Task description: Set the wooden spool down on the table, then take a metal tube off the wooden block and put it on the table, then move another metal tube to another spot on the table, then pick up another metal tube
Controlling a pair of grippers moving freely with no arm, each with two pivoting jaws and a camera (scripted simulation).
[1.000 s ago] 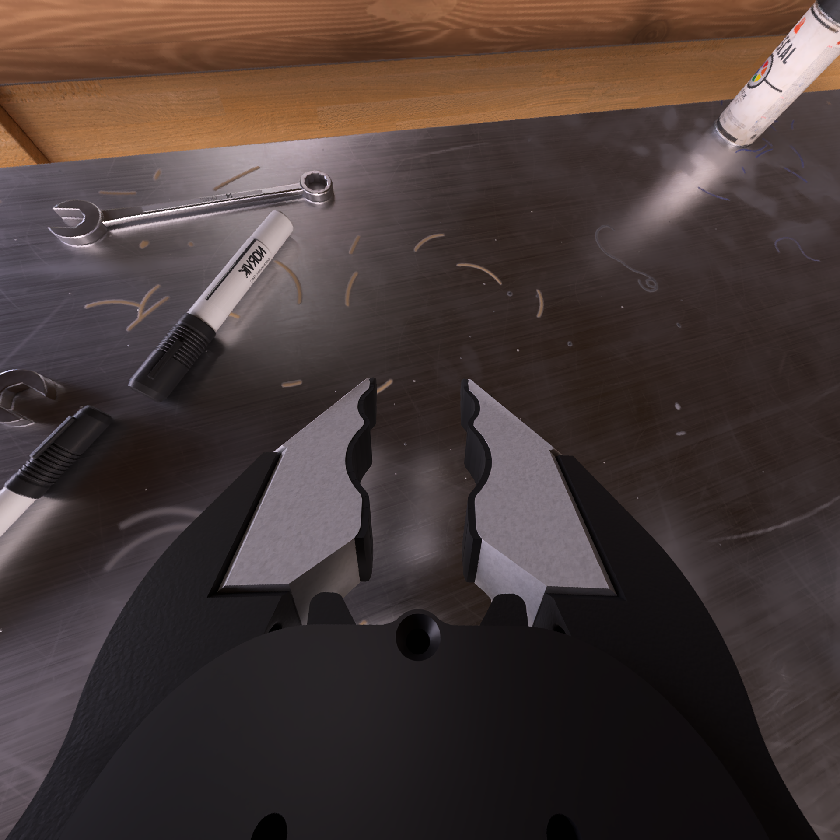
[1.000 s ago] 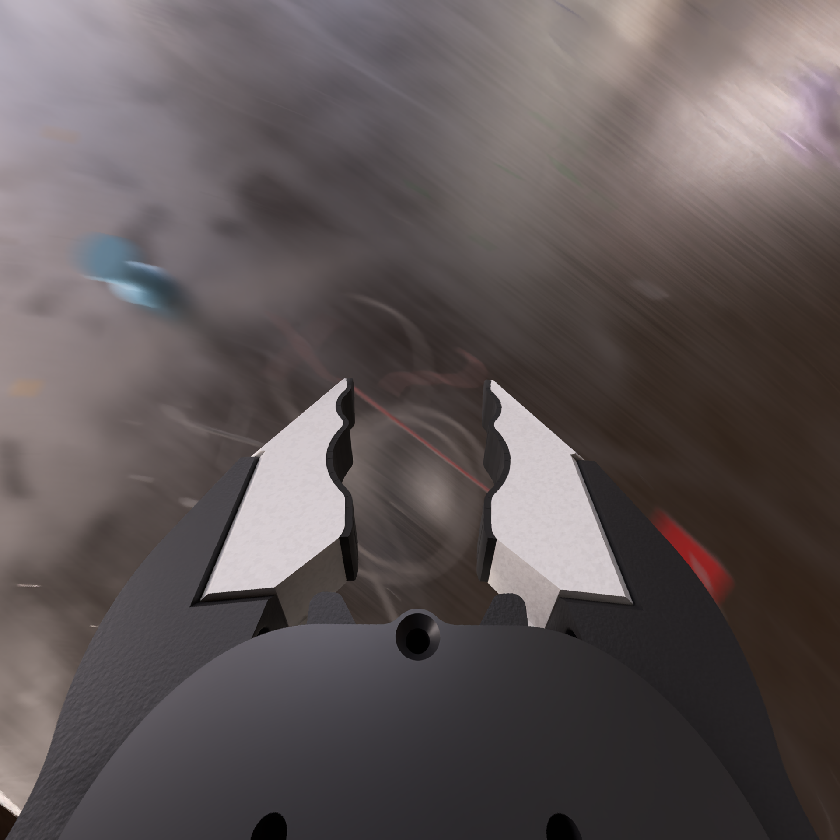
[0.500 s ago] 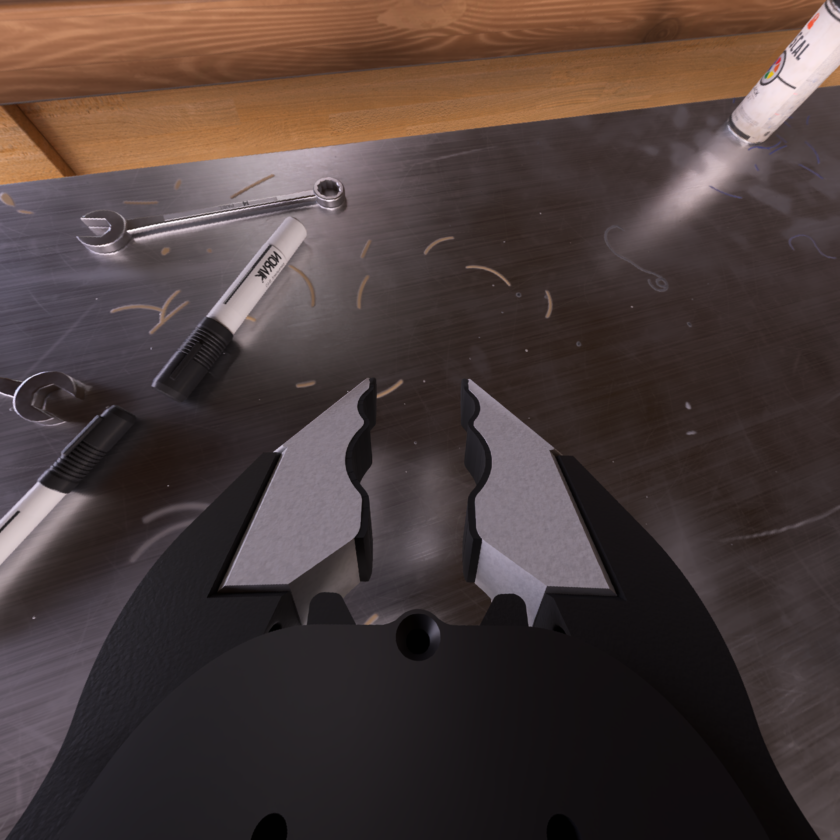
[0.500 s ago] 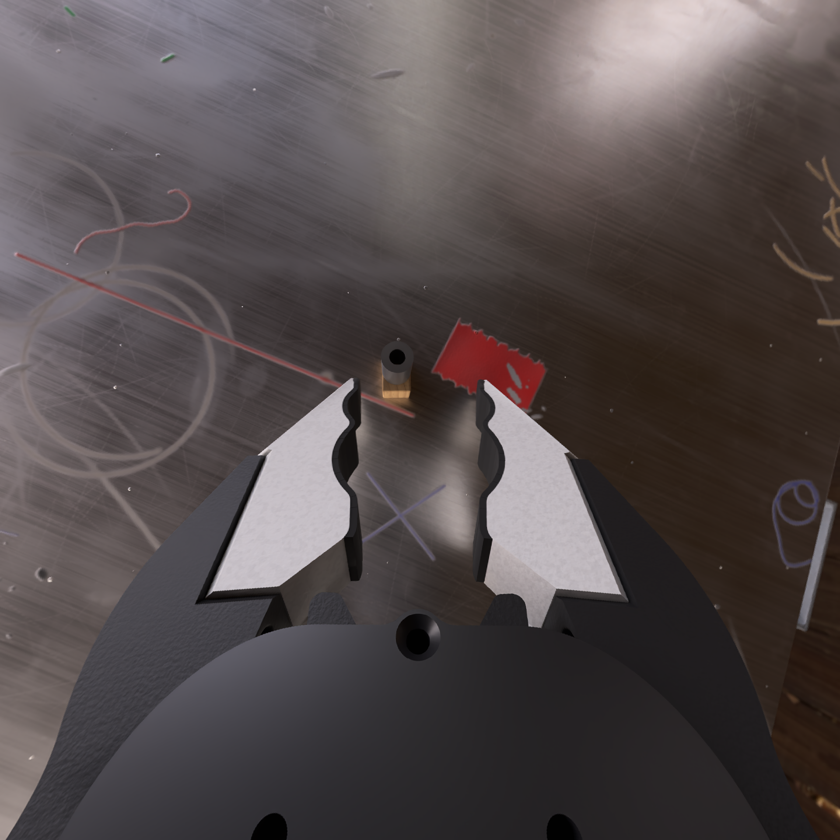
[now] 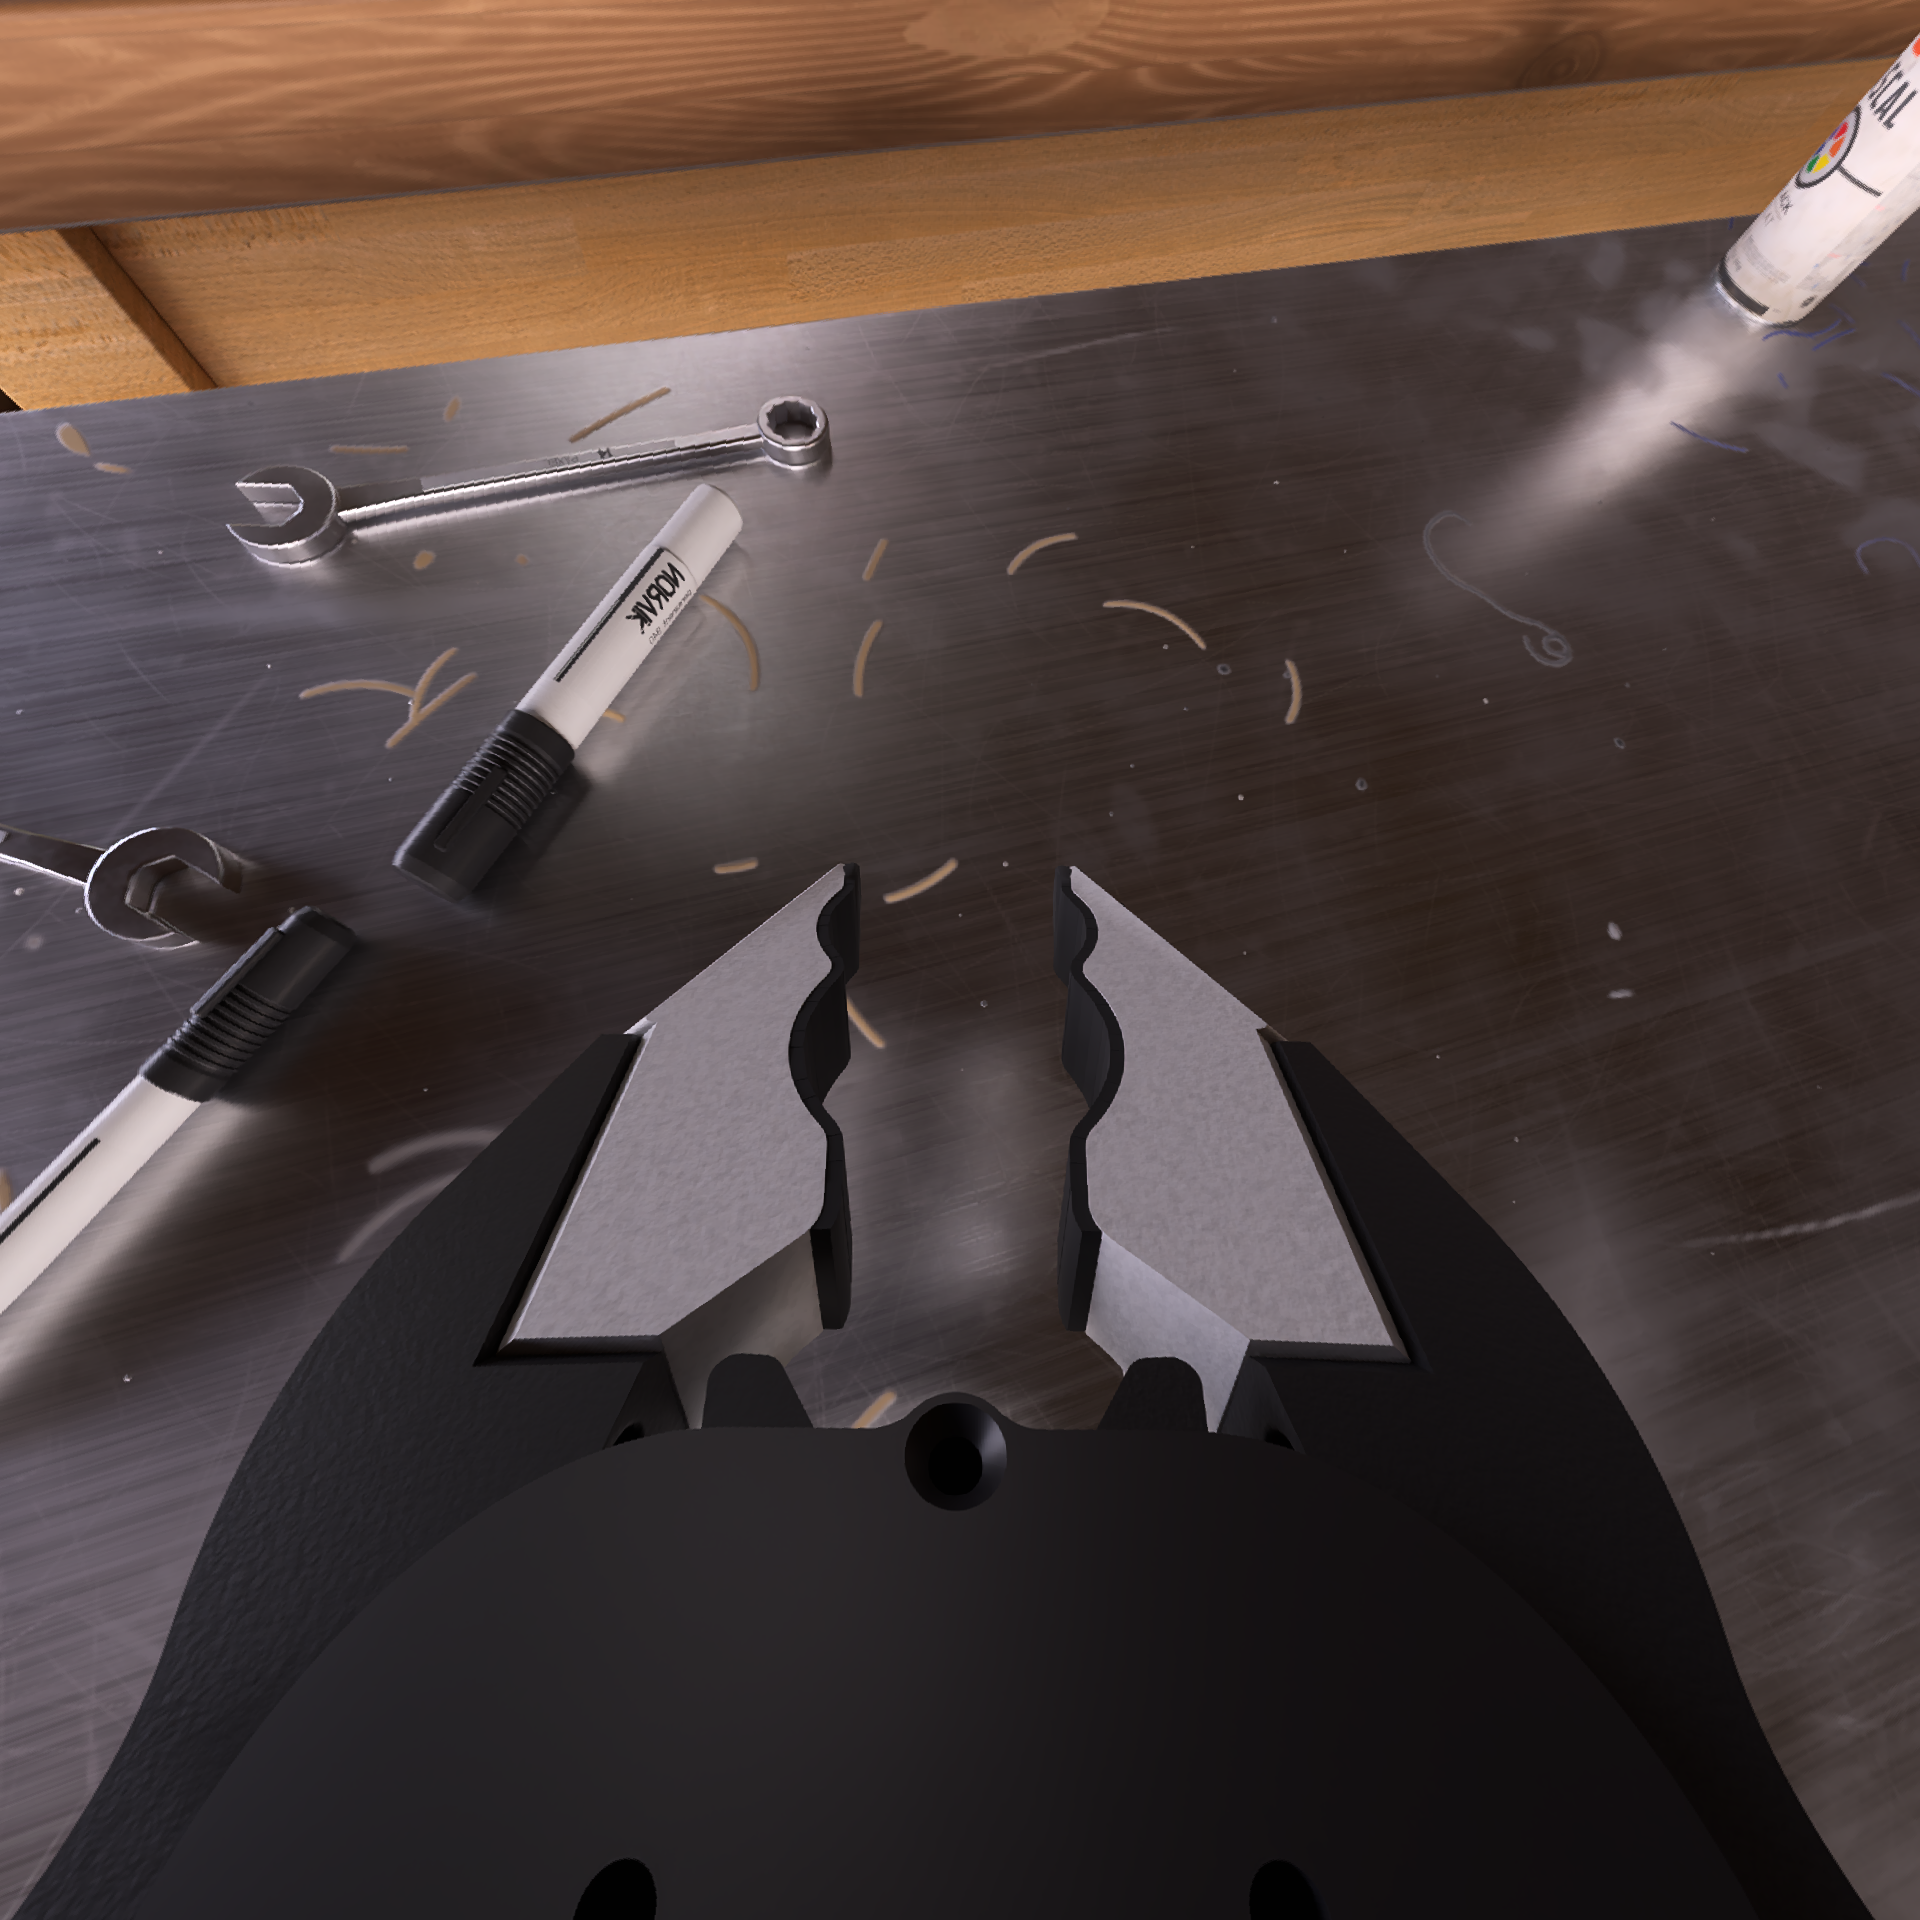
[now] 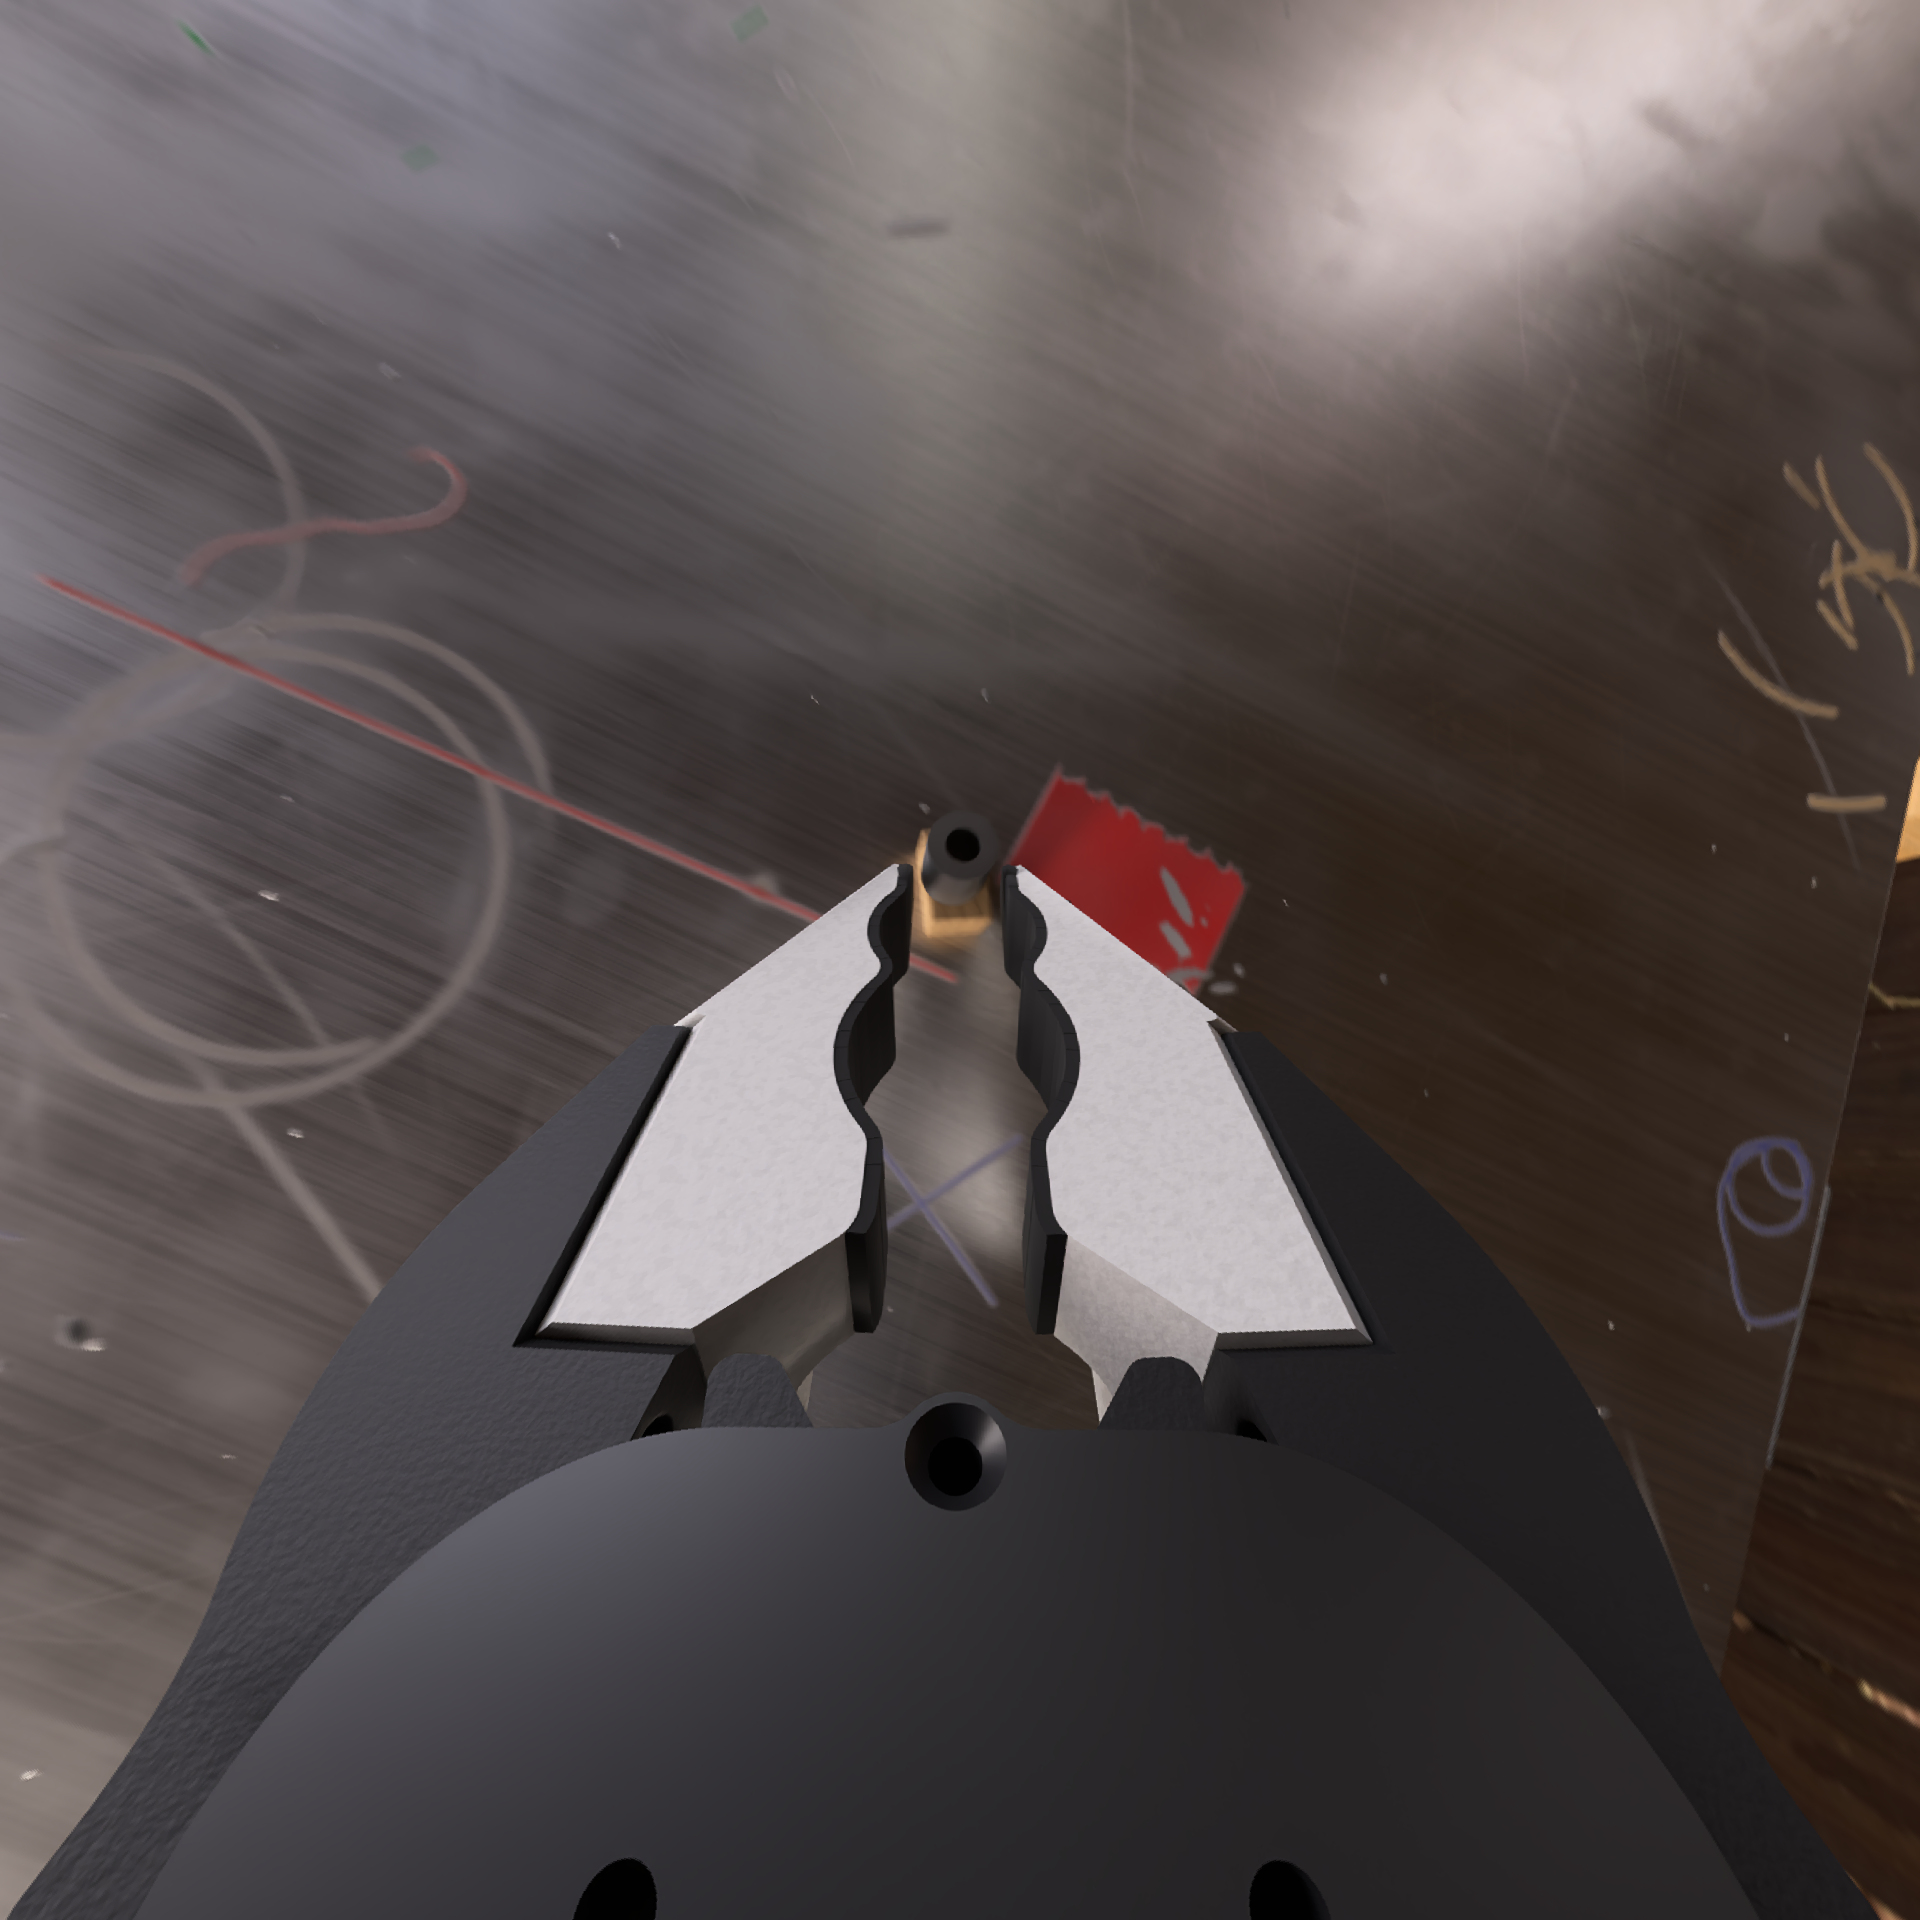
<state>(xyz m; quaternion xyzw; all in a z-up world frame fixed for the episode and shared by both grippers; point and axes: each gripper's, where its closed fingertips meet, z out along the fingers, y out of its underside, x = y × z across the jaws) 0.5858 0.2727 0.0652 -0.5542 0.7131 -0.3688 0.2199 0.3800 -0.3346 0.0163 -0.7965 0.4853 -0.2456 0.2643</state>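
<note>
Left wrist view, left to right: marker (image 5: 135,1117) with black cap at the left edge of the steel counter (image 5: 1351,883), lying diagonal; end of a wrench (image 5: 156,883) just beside that cap, touching or not cannot be told. Second marker (image 5: 577,691) farther in, cap toward the camera. Full wrench (image 5: 520,483) beyond it, near the wooden ledge (image 5: 935,249). Tan shavings (image 5: 1153,620) scattered mid-counter. Left gripper (image 5: 956,894) above bare metal, jaws parted by a moderate gap, nothing between them. White labelled tube (image 5: 1839,177) standing tilted at far right.

Right wrist view, left to right: pale ring marks (image 6: 281,862) and a thin red line (image 6: 416,727) on the counter (image 6: 1351,416). Right gripper (image 6: 954,883) low, jaws narrowly apart, tips flanking a short dark metal tube (image 6: 958,857) standing upright on a small wooden block (image 6: 951,920). Contact between tips and tube not resolvable; small gaps seem visible either side. Red scrap (image 6: 1132,883) with a jagged edge just right of the block. Blue scribble (image 6: 1766,1236) and tan shavings (image 6: 1849,592) near the right counter edge.
</note>
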